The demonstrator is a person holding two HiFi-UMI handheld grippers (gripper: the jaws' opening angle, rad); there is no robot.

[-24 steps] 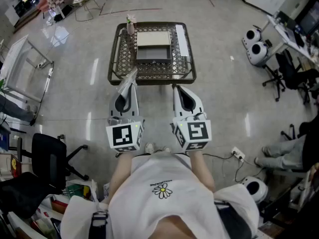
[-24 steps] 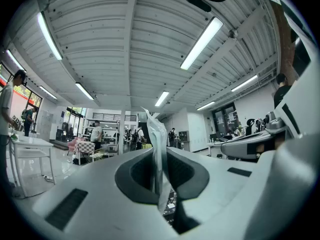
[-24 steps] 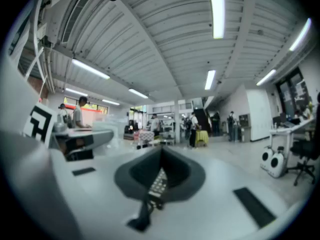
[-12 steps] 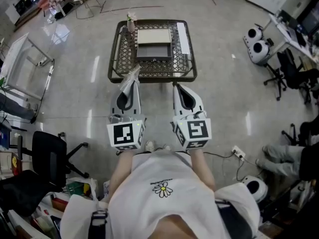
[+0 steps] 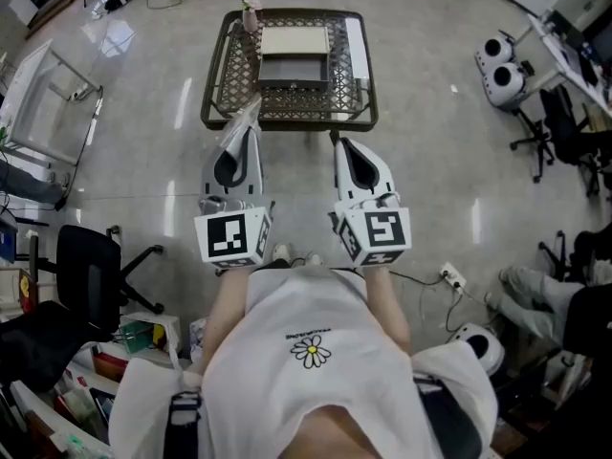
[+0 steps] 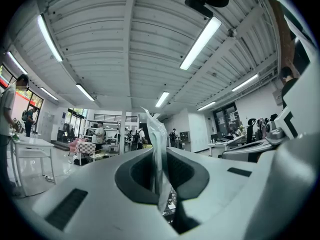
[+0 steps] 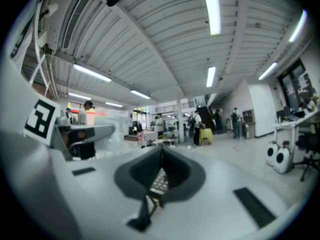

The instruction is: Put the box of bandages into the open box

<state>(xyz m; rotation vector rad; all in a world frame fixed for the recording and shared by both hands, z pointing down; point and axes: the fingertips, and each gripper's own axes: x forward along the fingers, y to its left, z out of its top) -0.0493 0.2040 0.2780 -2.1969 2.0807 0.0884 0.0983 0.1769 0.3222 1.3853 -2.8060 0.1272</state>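
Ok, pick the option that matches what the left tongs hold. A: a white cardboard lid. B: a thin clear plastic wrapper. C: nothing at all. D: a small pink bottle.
B: in the left gripper view the thin clear plastic wrapper stands pinched between the shut left tongs, sticking up past their tips.

- Long ceiling strip lights [image 6: 200,41] give bright, even indoor light and show as white bars in both gripper views.
- The glossy floor [image 5: 124,161] throws back pale streaks of glare in the head view; shadows there are soft and faint.
- Both gripper views bend strongly toward the edges and have black corners.
- Up close, the left hand-held gripper [image 6: 159,154] and the right hand-held gripper [image 7: 161,153] are soft and out of focus.
- The clear plastic wrapper [image 6: 157,129] glints against the lit room.
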